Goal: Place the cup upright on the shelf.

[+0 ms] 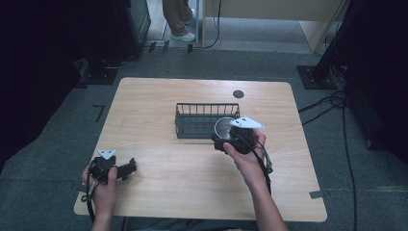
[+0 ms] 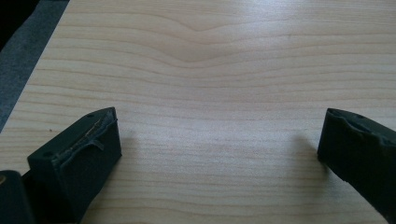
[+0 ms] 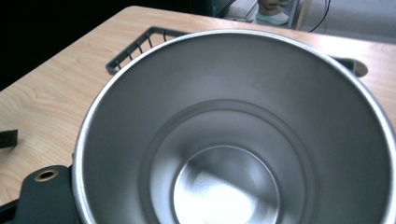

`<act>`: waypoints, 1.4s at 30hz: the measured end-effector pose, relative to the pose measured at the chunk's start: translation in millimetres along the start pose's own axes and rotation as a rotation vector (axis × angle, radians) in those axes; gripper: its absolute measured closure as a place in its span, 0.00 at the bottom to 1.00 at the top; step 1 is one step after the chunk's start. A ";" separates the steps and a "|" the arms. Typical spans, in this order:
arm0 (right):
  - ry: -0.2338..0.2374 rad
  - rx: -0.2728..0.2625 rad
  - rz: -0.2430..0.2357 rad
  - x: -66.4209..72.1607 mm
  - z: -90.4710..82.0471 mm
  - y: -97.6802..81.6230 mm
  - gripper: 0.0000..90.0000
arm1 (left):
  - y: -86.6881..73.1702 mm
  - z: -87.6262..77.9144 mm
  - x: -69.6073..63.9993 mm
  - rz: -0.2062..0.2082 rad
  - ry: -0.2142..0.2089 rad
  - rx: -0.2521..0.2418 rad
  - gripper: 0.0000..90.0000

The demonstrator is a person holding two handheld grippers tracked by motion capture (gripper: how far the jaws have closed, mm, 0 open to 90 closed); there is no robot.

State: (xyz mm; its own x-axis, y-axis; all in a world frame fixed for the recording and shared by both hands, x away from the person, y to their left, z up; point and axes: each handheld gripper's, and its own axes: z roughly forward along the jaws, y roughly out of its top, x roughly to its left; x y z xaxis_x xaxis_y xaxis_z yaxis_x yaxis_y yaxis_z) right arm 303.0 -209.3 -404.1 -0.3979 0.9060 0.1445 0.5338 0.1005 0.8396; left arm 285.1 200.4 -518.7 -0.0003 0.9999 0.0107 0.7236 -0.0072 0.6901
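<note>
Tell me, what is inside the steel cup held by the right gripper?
The steel cup looks empty: the right gripper view shows bare shiny walls and bottom. Its lowest part is cut off by the frame edge, so that part stays unseen.

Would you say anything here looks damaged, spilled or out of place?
Only the left gripper: its pad is frayed, the lining peeling at its edge. The steel cup looks clean and empty; the wire basket sits square.

Metal cup (image 1: 224, 128) in the right gripper (image 1: 230, 139), wire basket (image 1: 195, 120) just beyond and left of it on the table (image 1: 159, 96), left gripper (image 1: 126, 169) resting well apart at the table's near left.
</note>
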 end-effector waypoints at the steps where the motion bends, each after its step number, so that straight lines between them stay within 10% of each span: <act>1: 0.000 -0.001 -0.002 0.0 0.8 2.5 0.18 | 0.0 0.0 0.0 0.000 0.000 0.000 0.00; 42: -0.083 0.018 -0.008 -26.3 77.4 55.4 0.18 | 0.1 0.0 0.1 0.001 0.000 0.001 0.00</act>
State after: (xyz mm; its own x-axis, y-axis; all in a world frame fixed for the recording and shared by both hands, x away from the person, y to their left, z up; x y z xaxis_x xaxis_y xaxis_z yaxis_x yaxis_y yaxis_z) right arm 400.7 -195.7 -401.9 -0.3395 0.9359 0.0939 0.5445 0.1142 0.8309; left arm 285.1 200.4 -518.7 0.0003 0.9999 0.0115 0.7242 -0.0082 0.6896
